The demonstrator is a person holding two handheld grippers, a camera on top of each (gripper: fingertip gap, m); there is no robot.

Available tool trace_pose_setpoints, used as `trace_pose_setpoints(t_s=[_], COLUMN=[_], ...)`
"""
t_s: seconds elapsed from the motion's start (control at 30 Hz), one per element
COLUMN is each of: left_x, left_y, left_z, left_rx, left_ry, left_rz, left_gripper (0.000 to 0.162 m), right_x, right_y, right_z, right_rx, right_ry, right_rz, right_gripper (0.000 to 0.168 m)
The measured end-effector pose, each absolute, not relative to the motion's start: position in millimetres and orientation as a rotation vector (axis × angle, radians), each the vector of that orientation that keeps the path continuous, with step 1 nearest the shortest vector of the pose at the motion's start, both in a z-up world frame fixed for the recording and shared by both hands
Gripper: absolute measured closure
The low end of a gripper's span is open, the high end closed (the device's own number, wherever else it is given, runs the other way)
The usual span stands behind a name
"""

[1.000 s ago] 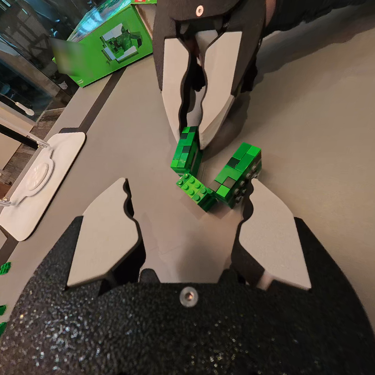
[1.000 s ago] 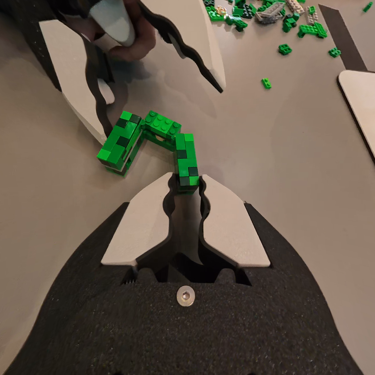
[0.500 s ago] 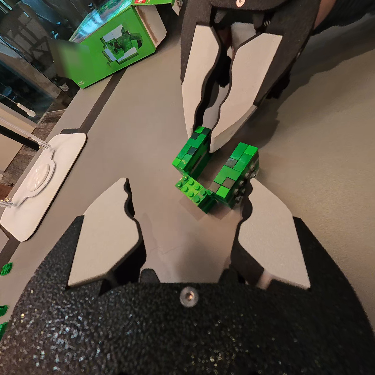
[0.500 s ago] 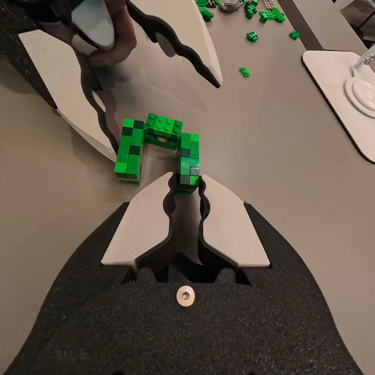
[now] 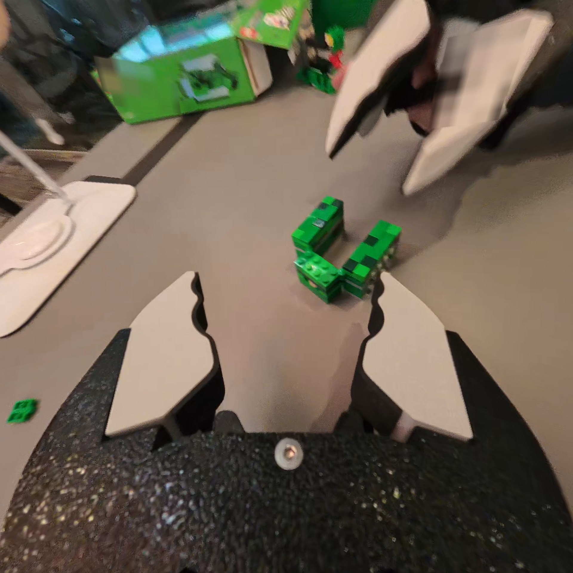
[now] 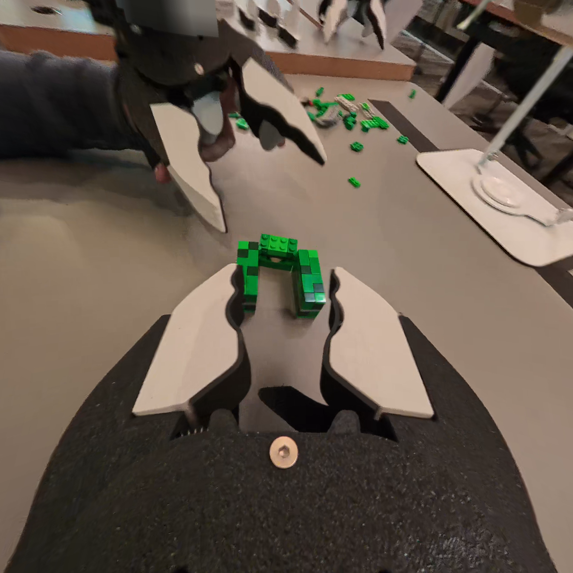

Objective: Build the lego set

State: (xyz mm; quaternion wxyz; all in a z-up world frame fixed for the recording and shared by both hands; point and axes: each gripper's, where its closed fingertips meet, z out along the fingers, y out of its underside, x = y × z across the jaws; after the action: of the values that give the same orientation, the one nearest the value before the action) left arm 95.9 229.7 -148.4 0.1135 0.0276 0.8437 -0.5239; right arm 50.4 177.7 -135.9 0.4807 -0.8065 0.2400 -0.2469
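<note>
Now you are holding both tools spread and empty: the right tool [image 6: 282, 273] is straddling the green U-shaped build [image 6: 280, 273] sitting on the counter [image 6: 403, 310], the left tool [image 5: 286, 279] just beside it. Closing on both legs is risking folding them inward or popping them off the bridge.

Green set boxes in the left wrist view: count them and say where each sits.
2. One green box lies at the table's far left edge; a second green box shows partly behind it. Blur may hide more.
</note>
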Motion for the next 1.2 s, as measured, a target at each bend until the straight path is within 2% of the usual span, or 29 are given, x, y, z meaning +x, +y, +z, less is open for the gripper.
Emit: trace_pose_setpoints(t_s=[0.07, 0.17, 0.3, 0.5, 0.6, 0.67, 0.73, 0.97, 1.2], left_x=[106.7, 118.7, 123.2, 106.0, 94.7, 86.9, 81.8, 87.0, 99.8], left_y=[234.0, 239.5, 242.1, 234.6, 224.6, 218.2, 213.1, 212.8, 196.8], left_z=[-139.0, -137.0, -140.3, -155.4, -164.4, -168.9, -170.5, -172.5, -162.6], left_rx=[0.005, -0.092, -0.128, -0.128, -0.117, -0.098, -0.077, -0.196, -0.252], left_ry=[2.403, 2.371, 2.390, 2.579, 2.643, 2.675, 2.688, 2.702, 2.691], left_rz=[-1.608, -1.641, -1.612, -1.566, -1.553, -1.549, -1.544, -1.497, -1.530], left_gripper=[0.061, 0.060, 0.061, 0.064, 0.060, 0.057, 0.054, 0.053, 0.043], right_x=[48.4, 48.1, 62.3, 97.6, 96.6, 84.0, 70.2, 67.1, 79.2], right_y=[188.3, 194.9, 175.9, 124.7, 124.5, 138.1, 152.1, 169.8, 166.2], right_z=[-148.1, -169.1, -170.0, -170.9, -167.0, -159.3, -156.9, -171.5, -174.7], right_rx=[-2.021, -2.152, -2.216, -2.091, -2.025, -1.962, -1.935, -2.005, -2.028], right_ry=[0.635, 0.660, 0.686, 1.001, 1.038, 0.979, 0.912, 0.881, 0.924], right_rz=[-0.659, -0.794, -1.048, -1.127, -1.019, -0.879, -0.730, -0.565, -0.565], right_gripper=[0.097, 0.082, 0.087, 0.101, 0.105, 0.122, 0.128, 0.129, 0.115])
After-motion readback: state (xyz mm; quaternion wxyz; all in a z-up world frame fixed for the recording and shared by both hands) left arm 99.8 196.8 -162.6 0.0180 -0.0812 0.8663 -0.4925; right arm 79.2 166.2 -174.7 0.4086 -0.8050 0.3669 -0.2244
